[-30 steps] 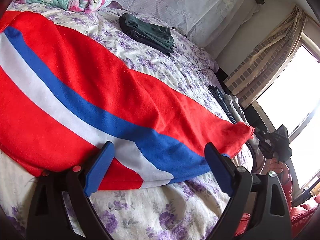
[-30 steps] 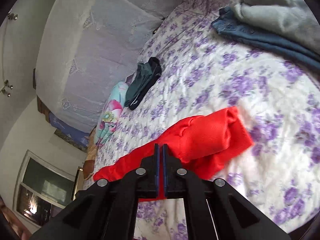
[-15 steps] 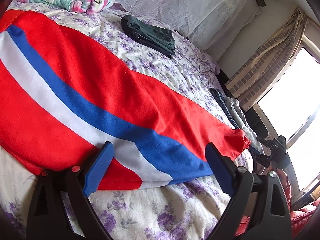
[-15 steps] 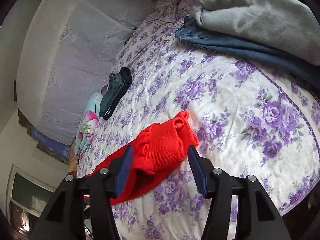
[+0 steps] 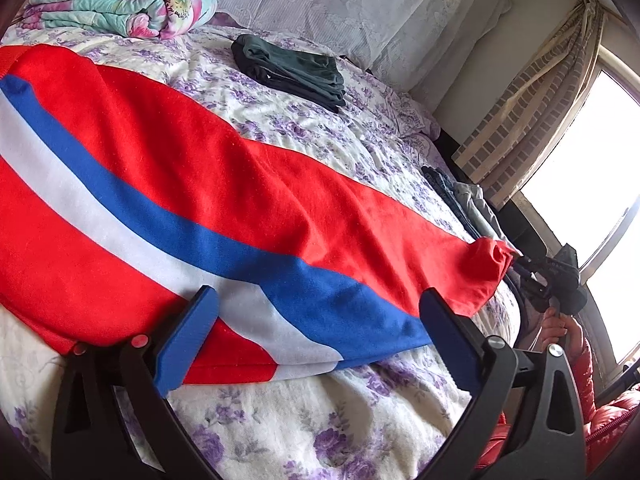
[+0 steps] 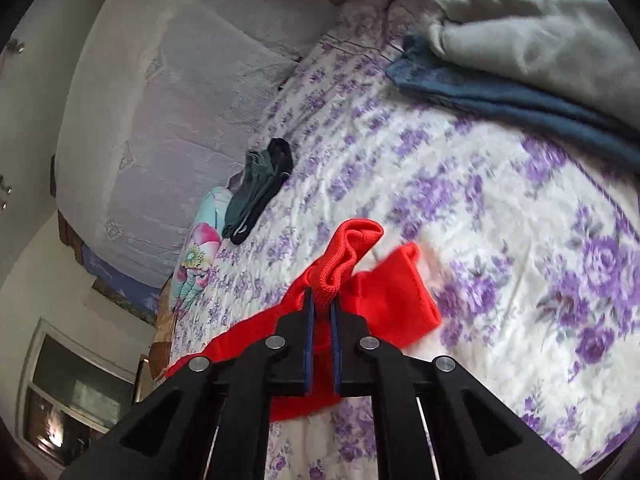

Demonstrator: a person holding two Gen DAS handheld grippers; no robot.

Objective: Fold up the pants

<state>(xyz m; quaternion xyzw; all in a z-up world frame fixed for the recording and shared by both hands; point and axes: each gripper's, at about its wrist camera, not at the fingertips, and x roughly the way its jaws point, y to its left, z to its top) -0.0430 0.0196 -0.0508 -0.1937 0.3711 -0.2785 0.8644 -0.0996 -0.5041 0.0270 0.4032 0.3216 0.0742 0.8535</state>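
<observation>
My right claw (image 6: 321, 308) clamped on ribbed red cuff (image 6: 352, 256) of pants (image 5: 224, 200). Left claw (image 5: 320, 340) opening, nothing between, over near hem. Pants flat on bed (image 5: 300, 420), long axis left–right; right claw at cuff end.

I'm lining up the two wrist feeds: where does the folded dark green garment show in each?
Left wrist: dark green garment lies upper centre, beyond the red pants.
Right wrist: dark green garment sits centre-left, beyond the red cuff.
Shared landmark: the rolled floral quilt beside it.
</observation>
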